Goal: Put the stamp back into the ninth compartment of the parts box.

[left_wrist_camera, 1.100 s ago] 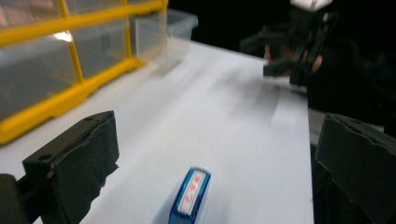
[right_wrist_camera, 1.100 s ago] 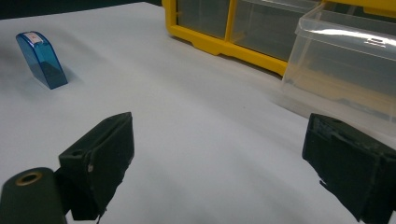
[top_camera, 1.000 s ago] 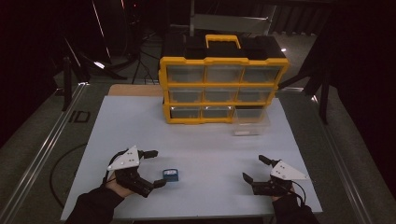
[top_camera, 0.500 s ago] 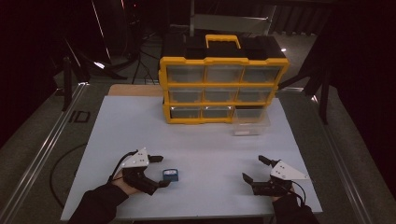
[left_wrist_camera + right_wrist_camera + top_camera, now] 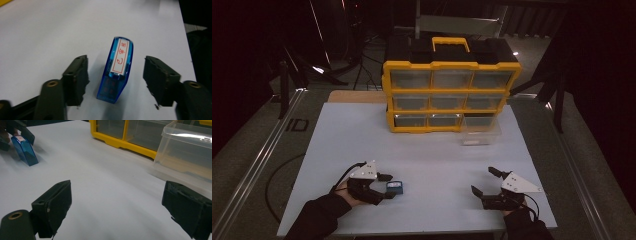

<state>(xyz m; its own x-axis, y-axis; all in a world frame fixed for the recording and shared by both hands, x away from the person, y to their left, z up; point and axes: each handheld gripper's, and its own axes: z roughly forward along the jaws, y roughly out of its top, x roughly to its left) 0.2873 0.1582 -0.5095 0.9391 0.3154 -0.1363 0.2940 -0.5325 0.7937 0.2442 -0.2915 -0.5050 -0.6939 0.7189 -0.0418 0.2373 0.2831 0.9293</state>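
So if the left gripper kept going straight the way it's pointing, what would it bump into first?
The small blue stamp. It already sits between the left gripper's closing jaws, not yet pinched. Going straight on, the gripper would likely push against it before anything else on the white table.

Looking like a dim lab or recording studio, not a home.

Sitting in a pool of light amid dark surroundings: a white table [image 5: 422, 155] edged by a metal rail [image 5: 259, 165]. Standing behind it in the gloom: black stands [image 5: 287, 90], with cables [image 5: 362, 75] trailing over a grey floor [image 5: 242, 150]. Resting at the table's far edge: a yellow parts organiser [image 5: 451, 90] with clear drawers, one clear drawer [image 5: 480, 131] pulled out and set on the table just in front of it. Suggesting a staged test bench rather than a lived-in room: bare surface, rigging, hard spot lighting.
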